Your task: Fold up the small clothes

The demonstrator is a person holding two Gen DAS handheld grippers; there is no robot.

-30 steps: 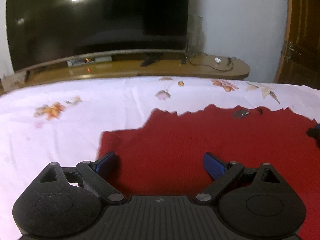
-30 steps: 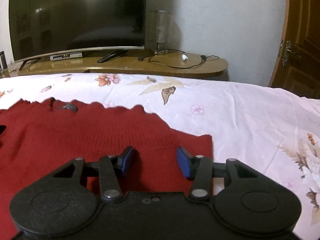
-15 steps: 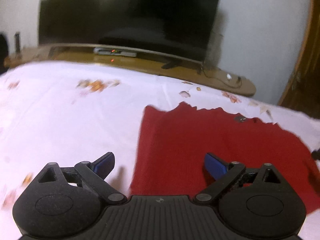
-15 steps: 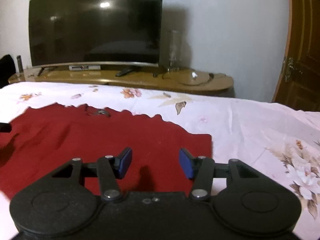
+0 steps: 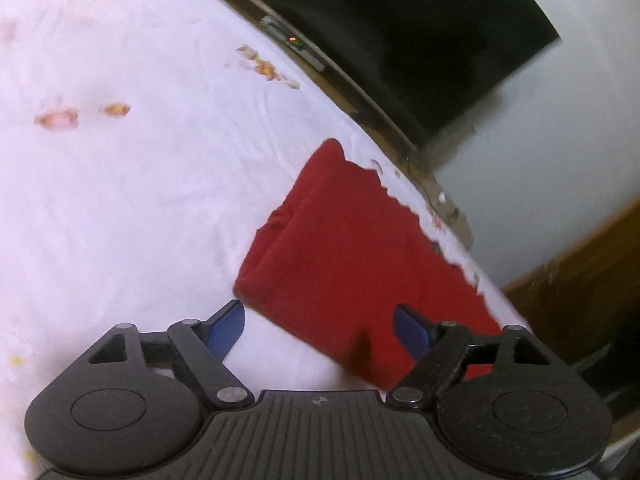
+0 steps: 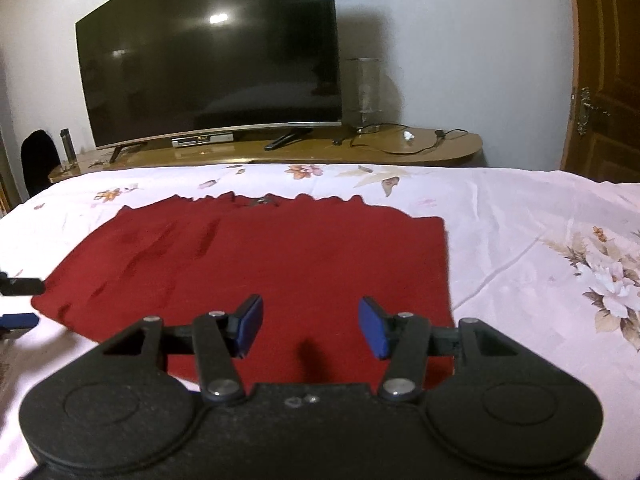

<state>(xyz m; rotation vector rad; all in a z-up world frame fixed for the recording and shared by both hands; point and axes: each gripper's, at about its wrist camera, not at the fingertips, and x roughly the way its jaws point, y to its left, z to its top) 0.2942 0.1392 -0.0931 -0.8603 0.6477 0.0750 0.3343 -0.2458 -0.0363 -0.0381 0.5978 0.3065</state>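
nearest in the right wrist view, the right gripper [image 6: 310, 326] hangs over the near hem of a red knitted garment [image 6: 280, 264], blue pads parted with only cloth below them and nothing pinched. in the left wrist view the left gripper [image 5: 318, 328] is rolled so the whole room tilts; its jaws are closing, yet the pads stand wide, one over bare sheet, the other over the red cloth, with the garment's near corner [image 5: 248, 296] lying between them and untouched.

the garment lies flat on a white floral bedsheet [image 6: 520, 240], its long axis running left to right across the bed, scalloped edge toward the far side with a small dark fastening [image 6: 262, 201] at its middle (too small to identify). its left part shows creases and a folded-under edge. the left gripper's fingers [image 6: 18, 286] poke in at the frame's left border, cut off.

bare sheet lies on both sides of the garment, widest to the right. beyond the bed's far edge stand a wooden tv bench [image 6: 280, 152], a curved television [image 6: 208, 60], and a brown door [image 6: 604, 64] at right.
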